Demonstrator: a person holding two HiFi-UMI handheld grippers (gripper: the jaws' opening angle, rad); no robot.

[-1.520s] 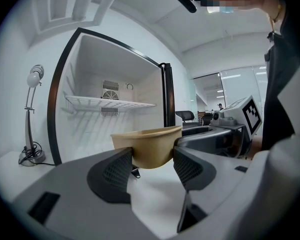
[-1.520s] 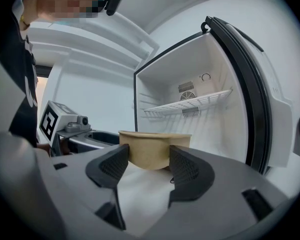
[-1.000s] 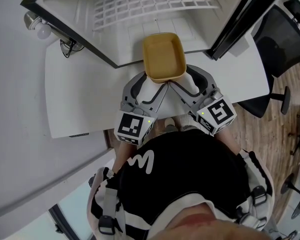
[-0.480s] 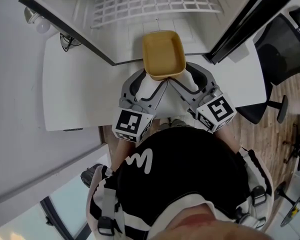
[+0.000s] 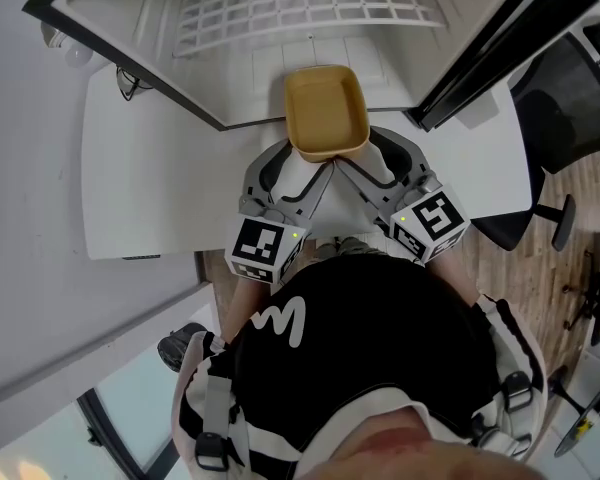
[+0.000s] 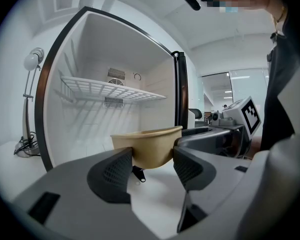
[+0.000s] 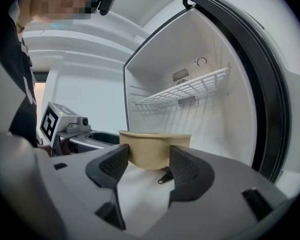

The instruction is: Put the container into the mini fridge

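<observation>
Both claws are on the tan container (image 5: pixel 326 111) here. The left claw (image 6: pixel 152 160) is clamped on its near-left side and the right claw (image 7: pixel 149 162) on its near-right, so it's a two-handed carry. The container is empty, held about level, right at the mouth of the open mini fridge (image 5: pixel 242 63), below the wire shelf (image 5: pixel 300 3). The fridge sits on the white tabletop (image 5: pixel 140 188) with its door (image 5: pixel 490 48) swung out on the right.

My take on doing this bit well:

- Push both claws toward the far wall together at the same pace. If one leads, the tub will probably twist or pop out of a grip.
- Keep it low so the rim goes under the shelf.
- Set it flat on the fridge floor before letting go.
- Then open both claws and pull straight back toward the near side, so neither drags it out.
</observation>
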